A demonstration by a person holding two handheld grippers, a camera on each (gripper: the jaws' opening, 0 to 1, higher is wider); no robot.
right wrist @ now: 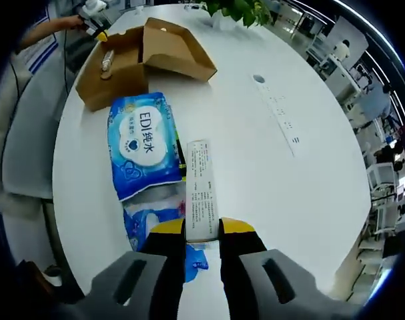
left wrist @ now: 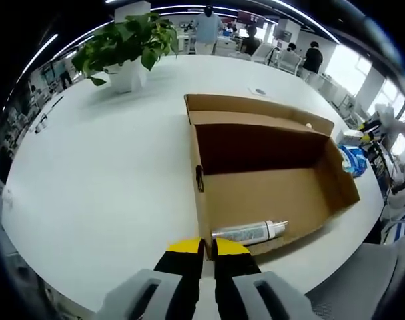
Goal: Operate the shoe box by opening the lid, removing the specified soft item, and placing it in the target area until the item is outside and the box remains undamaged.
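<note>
The open box (left wrist: 269, 180) sits mid-frame on a white table (left wrist: 102, 173), a tube (left wrist: 249, 232) inside; left gripper (left wrist: 207, 248) closed, empty. Right gripper (right wrist: 202, 230) clamps a white pack (right wrist: 202, 190) beside wipes (right wrist: 142, 143). Plant (left wrist: 125, 43) upper left; office behind.

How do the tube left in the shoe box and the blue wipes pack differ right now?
The tube is slim, silvery and round; the wipes pack is broad, flat and blue with a white label. The tube lies inside the open shoe box, against its near wall; the wipes pack lies outside on the white table, beside a white carton between the right gripper's jaws. Both lie flat.
</note>
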